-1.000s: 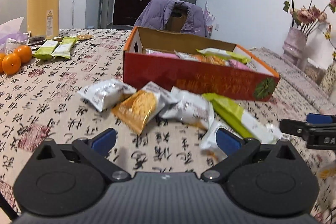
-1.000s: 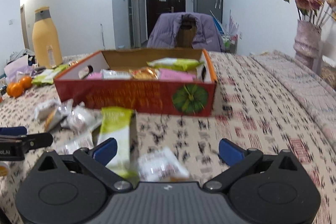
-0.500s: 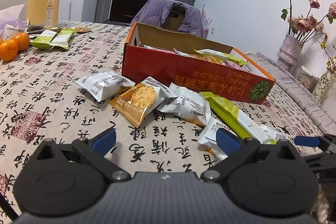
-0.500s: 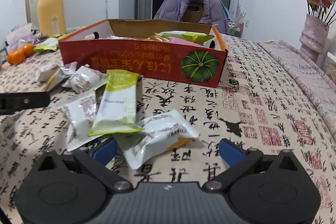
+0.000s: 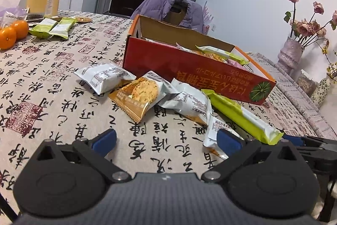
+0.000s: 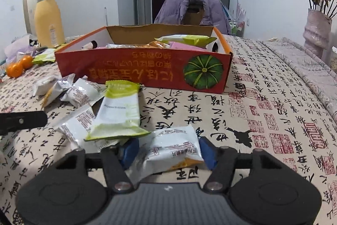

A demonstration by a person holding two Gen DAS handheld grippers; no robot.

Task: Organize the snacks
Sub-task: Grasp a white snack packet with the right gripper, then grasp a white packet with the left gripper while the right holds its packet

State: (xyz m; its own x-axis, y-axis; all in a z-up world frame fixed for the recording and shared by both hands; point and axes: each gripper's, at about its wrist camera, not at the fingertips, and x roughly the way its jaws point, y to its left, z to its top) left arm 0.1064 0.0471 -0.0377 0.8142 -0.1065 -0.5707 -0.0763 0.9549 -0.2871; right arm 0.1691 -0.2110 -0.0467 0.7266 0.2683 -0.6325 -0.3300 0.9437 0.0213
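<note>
From the right wrist view I see my right gripper (image 6: 168, 150), whose jaws have just been closing, with both blue pads against a white snack packet (image 6: 171, 149) lying on the tablecloth (image 6: 273, 111); the left view hides this contact and shows only that gripper's dark tip at its right edge. My left gripper (image 5: 166, 138) stands wide with nothing between its pads, an orange biscuit packet (image 5: 137, 94) beyond it. Only the right view shows the red box (image 6: 147, 71) face-on, with a green-and-white packet (image 6: 120, 111) between box and gripper.
</note>
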